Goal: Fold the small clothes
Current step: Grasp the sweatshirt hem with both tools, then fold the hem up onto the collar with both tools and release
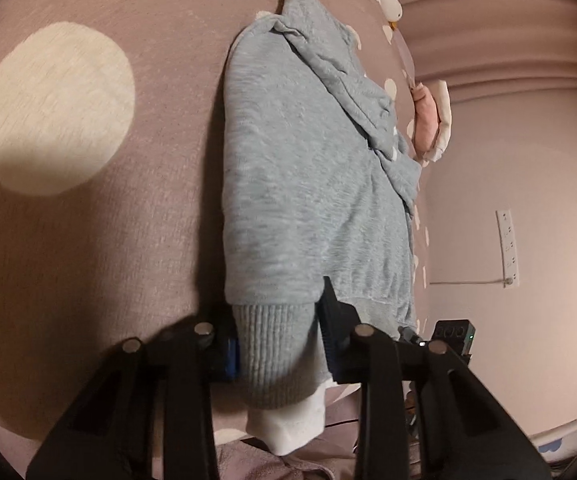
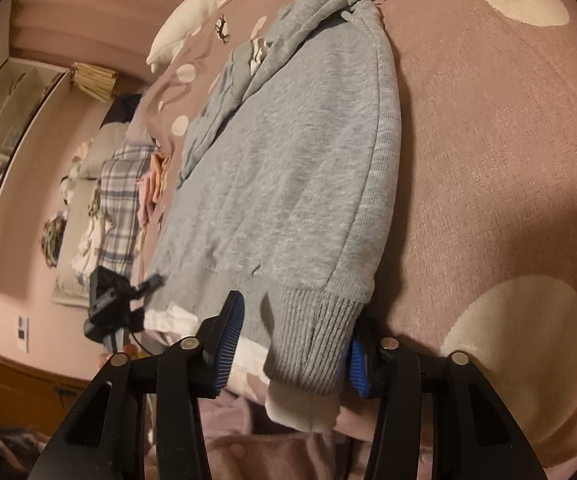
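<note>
The bed (image 1: 88, 260) carries a mauve sheet with large cream dots, and the task's garment lies flat on it. This is a small grey sweatshirt (image 1: 308, 184), already folded inward along its sides, with the hood bunched at the far end and the ribbed cuffs and hem at the near edge. A white inner layer (image 1: 288, 428) shows below the ribbing.

The left claw (image 1: 276, 344) straddles a ribbed cuff (image 1: 276, 360) at the near edge. Its jaws stand on either side of the cloth, but whether they pinch it firmly cannot be told. The right claw (image 2: 292, 340) does the same at the other cuff (image 2: 312, 344), its blue pads (image 2: 230, 328) flanking the ribbing; again, a firm clamp is not confirmed.

Judged step: lift the near edge and fold it toward the hood.

Procedure for a clean fold:
1. Close both claws on ribbing and white layer together.
2. Raise both corners level and at equal speed.
3. Carry them forward in parallel, keeping the edge taut.
4. Lay the hem square near the hood, then release.

Other clothing (image 2: 120, 200) lies well apart.
</note>
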Motion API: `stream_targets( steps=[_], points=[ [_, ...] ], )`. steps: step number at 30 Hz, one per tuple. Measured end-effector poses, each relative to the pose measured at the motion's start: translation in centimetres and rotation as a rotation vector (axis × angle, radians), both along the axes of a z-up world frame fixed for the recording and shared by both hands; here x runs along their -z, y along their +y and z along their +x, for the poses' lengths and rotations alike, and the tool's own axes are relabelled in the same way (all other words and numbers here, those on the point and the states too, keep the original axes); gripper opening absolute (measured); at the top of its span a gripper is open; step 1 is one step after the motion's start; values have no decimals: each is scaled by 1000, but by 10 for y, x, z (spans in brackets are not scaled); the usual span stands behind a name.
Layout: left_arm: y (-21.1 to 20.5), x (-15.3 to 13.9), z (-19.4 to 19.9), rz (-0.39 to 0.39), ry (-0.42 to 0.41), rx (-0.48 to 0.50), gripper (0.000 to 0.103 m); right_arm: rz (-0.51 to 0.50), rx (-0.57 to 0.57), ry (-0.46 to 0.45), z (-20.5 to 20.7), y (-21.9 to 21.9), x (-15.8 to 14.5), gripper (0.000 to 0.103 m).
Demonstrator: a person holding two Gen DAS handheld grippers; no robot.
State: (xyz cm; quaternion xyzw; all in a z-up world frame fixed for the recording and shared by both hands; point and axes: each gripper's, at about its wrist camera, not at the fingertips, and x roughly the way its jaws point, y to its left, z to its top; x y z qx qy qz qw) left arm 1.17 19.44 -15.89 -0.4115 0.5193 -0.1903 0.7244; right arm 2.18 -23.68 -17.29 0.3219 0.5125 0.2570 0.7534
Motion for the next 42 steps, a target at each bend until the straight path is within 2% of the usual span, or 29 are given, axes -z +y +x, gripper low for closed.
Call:
stream_targets(
  steps=[2,4,9,12,16,27,33,42],
  points=[
    [-1,-3,-1,10,-4,4,25,-15,1,-6,0,2,-1,32],
    [-2,-5,-2,-23,-13,18,18,-24,-1,-16,-2,5,-4,27],
    [-5,-15,1,-92,-63,27,17,50,23,-82,-4,3,-17,21],
    [-6,-23,7,-92,-91,12,16,91,40,-147,-1,2,-30,21],
    [-11,-35,16,-142,-144,10,16,144,40,-218,5,5,-43,20],
    [-8,-62,46,-226,-240,-20,15,259,61,-339,32,1,-73,20],
    [-3,-78,73,-249,-288,-47,15,263,100,-394,48,-7,-88,20],
    [-4,-96,128,-243,-315,-51,15,263,156,-419,87,-16,-103,20]
  ],
)
